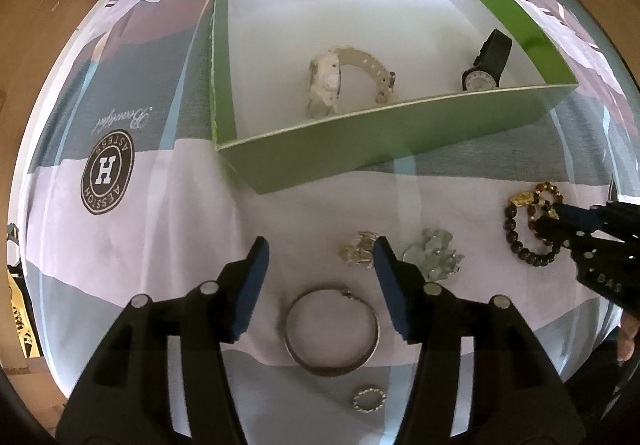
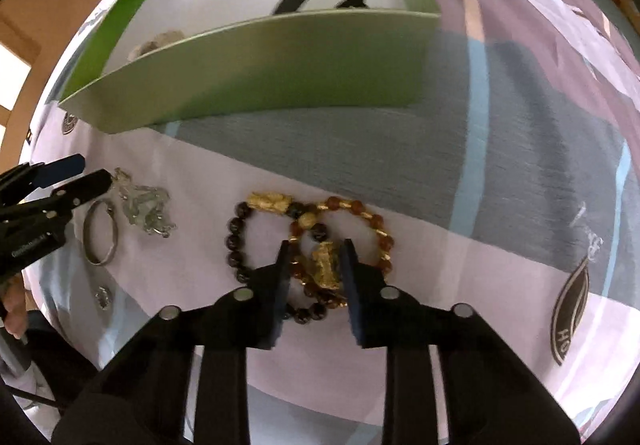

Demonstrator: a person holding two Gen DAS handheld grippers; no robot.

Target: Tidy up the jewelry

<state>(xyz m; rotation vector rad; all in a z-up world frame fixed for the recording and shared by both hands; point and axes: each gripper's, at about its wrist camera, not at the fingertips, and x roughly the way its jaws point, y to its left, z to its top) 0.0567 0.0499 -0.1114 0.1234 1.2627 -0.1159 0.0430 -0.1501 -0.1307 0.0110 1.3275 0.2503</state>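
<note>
Two watches (image 1: 336, 85) already lie in the green box (image 1: 360, 161) far on the bed (image 1: 168, 229). The right tool (image 2: 314, 245), fingers apart, straddles the amber bracelet (image 2: 352, 241) to lift it. The left tool (image 1: 320, 245), fingers spread wide and empty, hangs above the bangle (image 1: 332, 333), likely next.

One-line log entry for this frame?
right gripper: open, straddling amber bracelet | left gripper: open, empty, over bangle | green box: two watches

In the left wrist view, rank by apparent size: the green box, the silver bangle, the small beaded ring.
1. Green cardboard box, largest.
2. Plain silver bangle.
3. Small silver beaded ring, smallest, although nearest the camera.
</note>
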